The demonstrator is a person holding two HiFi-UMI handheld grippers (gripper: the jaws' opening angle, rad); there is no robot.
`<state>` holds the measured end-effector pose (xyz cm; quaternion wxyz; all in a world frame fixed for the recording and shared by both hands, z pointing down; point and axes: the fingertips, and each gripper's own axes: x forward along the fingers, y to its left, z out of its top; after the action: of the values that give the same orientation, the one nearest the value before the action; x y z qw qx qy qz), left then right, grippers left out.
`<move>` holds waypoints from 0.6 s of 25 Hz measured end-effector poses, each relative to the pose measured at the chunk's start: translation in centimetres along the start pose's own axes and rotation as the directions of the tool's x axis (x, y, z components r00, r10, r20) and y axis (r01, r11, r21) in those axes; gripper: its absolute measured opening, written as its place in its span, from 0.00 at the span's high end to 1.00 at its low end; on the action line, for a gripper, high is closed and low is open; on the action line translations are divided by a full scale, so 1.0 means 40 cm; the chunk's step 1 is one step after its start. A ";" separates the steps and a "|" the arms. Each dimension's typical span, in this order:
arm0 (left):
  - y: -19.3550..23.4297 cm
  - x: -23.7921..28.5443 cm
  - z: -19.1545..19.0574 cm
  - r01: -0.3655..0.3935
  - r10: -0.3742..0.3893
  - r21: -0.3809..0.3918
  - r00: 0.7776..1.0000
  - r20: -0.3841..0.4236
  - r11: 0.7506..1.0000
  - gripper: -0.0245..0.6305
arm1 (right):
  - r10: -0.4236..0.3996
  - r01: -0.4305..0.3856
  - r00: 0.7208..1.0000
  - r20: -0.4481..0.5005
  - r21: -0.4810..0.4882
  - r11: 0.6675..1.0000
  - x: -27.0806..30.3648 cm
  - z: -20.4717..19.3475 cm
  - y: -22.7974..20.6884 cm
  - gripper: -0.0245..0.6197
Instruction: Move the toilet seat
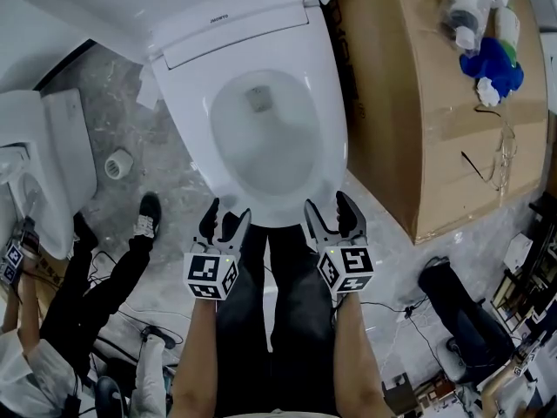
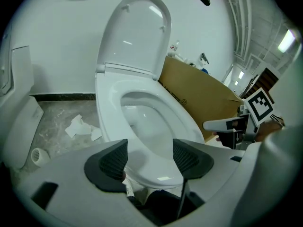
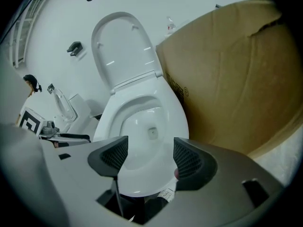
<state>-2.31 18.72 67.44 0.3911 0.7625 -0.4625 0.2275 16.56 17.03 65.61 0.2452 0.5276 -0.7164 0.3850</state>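
The left tongs and the right tongs both stand open and grip nothing; they hover side by side just before the front edge of the toilet seat, not touching it; a big cardboard box stands just beside the toilet, on its right; the seat lies down on the bowl, while the lid stands upright behind it; a small paper roll lies on the floor at the left.

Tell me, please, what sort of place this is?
Probably a test lab or storeroom, not a home bathroom: the toilet stands beside a large cardboard box, with a second toilet close by.
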 end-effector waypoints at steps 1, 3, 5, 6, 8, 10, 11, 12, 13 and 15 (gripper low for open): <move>0.003 0.005 -0.005 -0.006 0.006 -0.005 1.000 -0.005 1.000 0.52 | -0.008 0.008 1.000 -0.004 -0.001 1.000 0.004 -0.005 -0.007 0.52; 0.010 0.014 -0.014 -0.021 0.021 -0.010 1.000 -0.011 1.000 0.49 | -0.024 0.024 1.000 -0.013 -0.004 1.000 0.012 -0.017 -0.018 0.50; 0.021 0.018 -0.020 -0.041 0.041 -0.017 0.999 -0.017 0.999 0.46 | -0.035 0.035 0.999 -0.025 -0.003 0.999 0.019 -0.031 -0.027 0.47; 0.027 0.020 -0.023 -0.052 0.052 -0.024 0.998 -0.019 0.998 0.45 | -0.040 0.040 0.999 -0.031 -0.001 0.999 0.022 -0.038 -0.032 0.45; 0.039 0.027 -0.029 -0.071 0.070 -0.038 0.997 -0.023 0.997 0.44 | -0.051 0.051 0.998 -0.045 0.004 0.999 0.029 -0.052 -0.041 0.43; 0.048 0.035 -0.037 -0.084 0.082 -0.053 0.996 -0.031 0.995 0.43 | -0.058 0.058 0.996 -0.061 0.011 0.998 0.039 -0.067 -0.049 0.41; 0.052 0.038 -0.042 -0.087 0.085 -0.060 0.996 -0.034 0.994 0.43 | -0.060 0.061 0.996 -0.068 0.016 0.998 0.043 -0.075 -0.052 0.39; 0.055 0.041 -0.047 -0.090 0.088 -0.066 0.995 -0.039 0.994 0.43 | -0.061 0.063 0.995 -0.075 0.022 0.998 0.048 -0.082 -0.055 0.39; 0.058 0.045 -0.051 -0.092 0.089 -0.070 0.995 -0.043 0.993 0.43 | -0.063 0.066 0.995 -0.081 0.027 0.997 0.053 -0.088 -0.058 0.38; 0.062 0.052 -0.060 -0.093 0.089 -0.077 0.995 -0.052 0.993 0.43 | -0.069 0.073 0.993 -0.093 0.037 0.997 0.063 -0.098 -0.064 0.37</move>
<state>-3.49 18.89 71.31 0.4215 0.7187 -0.4959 0.2448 17.96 18.40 70.57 0.2806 0.5394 -0.6773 0.4142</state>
